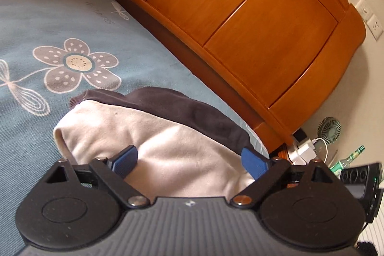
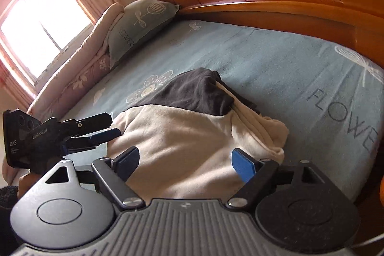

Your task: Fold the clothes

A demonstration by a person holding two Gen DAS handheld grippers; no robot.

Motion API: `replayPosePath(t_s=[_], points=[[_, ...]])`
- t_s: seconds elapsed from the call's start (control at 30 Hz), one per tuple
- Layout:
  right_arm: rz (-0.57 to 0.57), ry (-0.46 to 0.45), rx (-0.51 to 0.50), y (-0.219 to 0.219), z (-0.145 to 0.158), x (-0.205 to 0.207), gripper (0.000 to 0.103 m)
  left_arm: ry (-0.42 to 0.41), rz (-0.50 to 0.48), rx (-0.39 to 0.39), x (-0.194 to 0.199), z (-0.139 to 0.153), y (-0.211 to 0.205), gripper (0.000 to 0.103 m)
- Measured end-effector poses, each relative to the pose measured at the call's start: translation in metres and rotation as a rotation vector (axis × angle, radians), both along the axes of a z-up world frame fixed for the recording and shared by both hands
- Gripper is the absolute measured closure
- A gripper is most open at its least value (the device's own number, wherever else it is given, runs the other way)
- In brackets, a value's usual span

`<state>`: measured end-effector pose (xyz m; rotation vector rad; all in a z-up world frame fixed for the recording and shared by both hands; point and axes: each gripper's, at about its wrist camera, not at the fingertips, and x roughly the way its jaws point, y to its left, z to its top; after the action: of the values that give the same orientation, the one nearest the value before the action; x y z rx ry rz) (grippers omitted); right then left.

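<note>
A cream and dark brown garment [image 1: 153,133] lies folded in a bundle on the blue flowered bed sheet [image 1: 48,16]. It also shows in the right wrist view [image 2: 182,136], with a cream sleeve end at its right. My left gripper [image 1: 189,161] is open, its blue pads on either side of the cream cloth, not pinching it. In the right wrist view the left gripper [image 2: 112,125] shows from the side at the garment's left edge. My right gripper [image 2: 186,162] is open just over the cream part.
A wooden headboard [image 1: 240,16] runs along the far side of the bed. A blue pillow [image 2: 141,23] and a pink quilt [image 2: 79,64] lie by the window. A small fan [image 1: 328,128], a charger and a green bottle sit beside the bed.
</note>
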<state>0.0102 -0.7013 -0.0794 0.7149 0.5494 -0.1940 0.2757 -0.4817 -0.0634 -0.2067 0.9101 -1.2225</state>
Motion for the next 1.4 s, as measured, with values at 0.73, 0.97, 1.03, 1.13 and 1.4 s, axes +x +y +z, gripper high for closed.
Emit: replayPosePath(t_s=[0.73, 0.97, 1.03, 1.13, 1.4], points=[[0.177, 0.17, -0.222, 0.098, 0.012, 0.064, 0.011, 0.025, 0.221, 0.324, -0.04, 0.067, 0.134, 0.009], [0.127, 0.18, -0.158, 0.108, 0.01, 0.03, 0.009, 0.045, 0.348, 0.366, -0.078, 0.083, 0.216, 0.009], [0.121, 0.17, -0.182, 0.118, 0.024, 0.016, 0.009, 0.062, 0.362, 0.342, -0.085, 0.083, 0.226, 0.009], [0.148, 0.174, -0.249, 0.134, 0.046, 0.008, 0.009, 0.072, 0.332, 0.324, -0.093, 0.08, 0.229, 0.009], [0.174, 0.233, -0.421, 0.153, 0.052, 0.074, 0.009, 0.047, 0.204, 0.299, -0.053, 0.047, 0.219, 0.008]])
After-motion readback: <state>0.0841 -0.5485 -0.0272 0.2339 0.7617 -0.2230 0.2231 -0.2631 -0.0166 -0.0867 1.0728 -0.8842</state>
